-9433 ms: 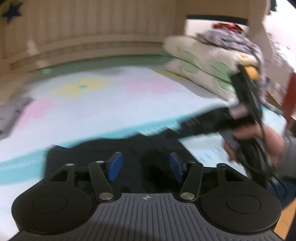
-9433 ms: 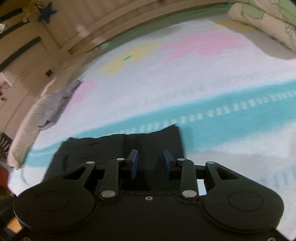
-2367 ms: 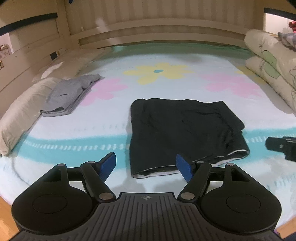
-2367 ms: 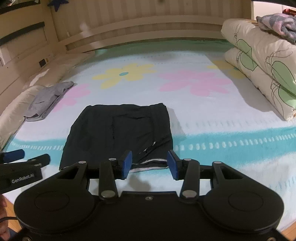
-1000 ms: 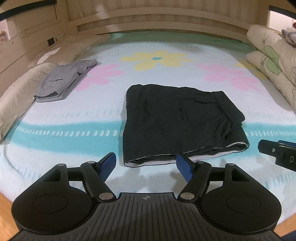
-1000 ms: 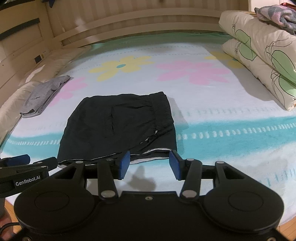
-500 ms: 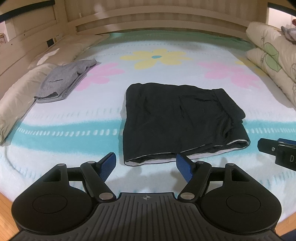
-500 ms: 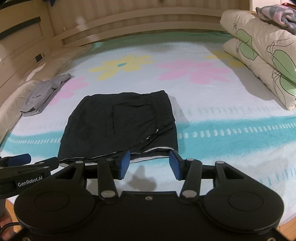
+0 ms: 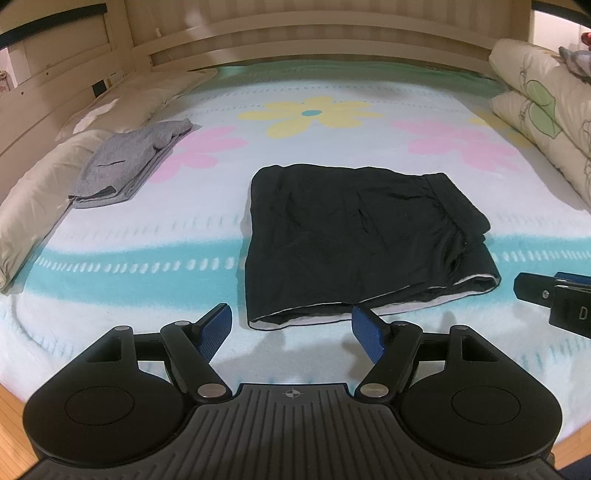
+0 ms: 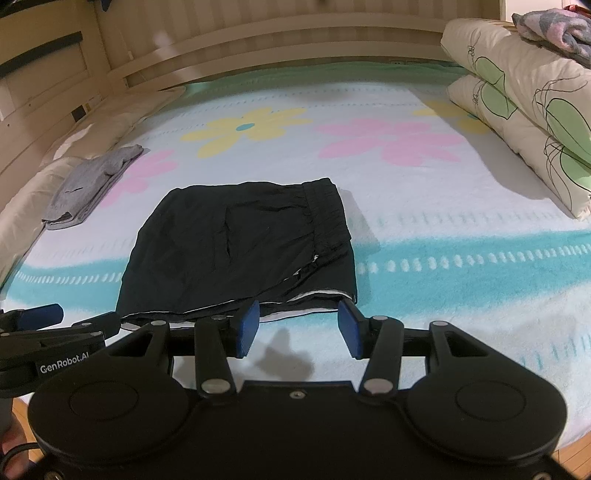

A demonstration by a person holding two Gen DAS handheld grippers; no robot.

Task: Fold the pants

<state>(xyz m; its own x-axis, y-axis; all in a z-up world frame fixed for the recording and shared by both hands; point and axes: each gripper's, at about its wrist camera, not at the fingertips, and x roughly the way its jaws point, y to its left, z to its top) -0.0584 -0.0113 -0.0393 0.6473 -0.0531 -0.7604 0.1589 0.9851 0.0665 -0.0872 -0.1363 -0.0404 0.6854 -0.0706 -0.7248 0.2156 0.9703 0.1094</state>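
Note:
The black pants point(image 9: 354, 240) lie folded into a flat rectangle on the flowered bed blanket point(image 9: 314, 110), with a white lining showing along the near edge. They also show in the right wrist view point(image 10: 240, 247). My left gripper point(image 9: 291, 330) is open and empty, held just short of the near edge of the pants. My right gripper point(image 10: 295, 326) is open and empty, near the pants' near right corner. Each gripper shows at the edge of the other's view: the right one point(image 9: 554, 299) and the left one point(image 10: 48, 332).
A folded grey garment point(image 9: 129, 162) lies at the left on a pale pillow point(image 9: 29, 199). Stacked leaf-print bedding point(image 10: 524, 110) with a patterned cloth point(image 10: 554, 29) on top stands at the right. A wooden headboard point(image 9: 295, 40) runs along the back. The bed's near edge lies below both grippers.
Both grippers have drifted back slightly from the pants and stay open. The pants have not moved.

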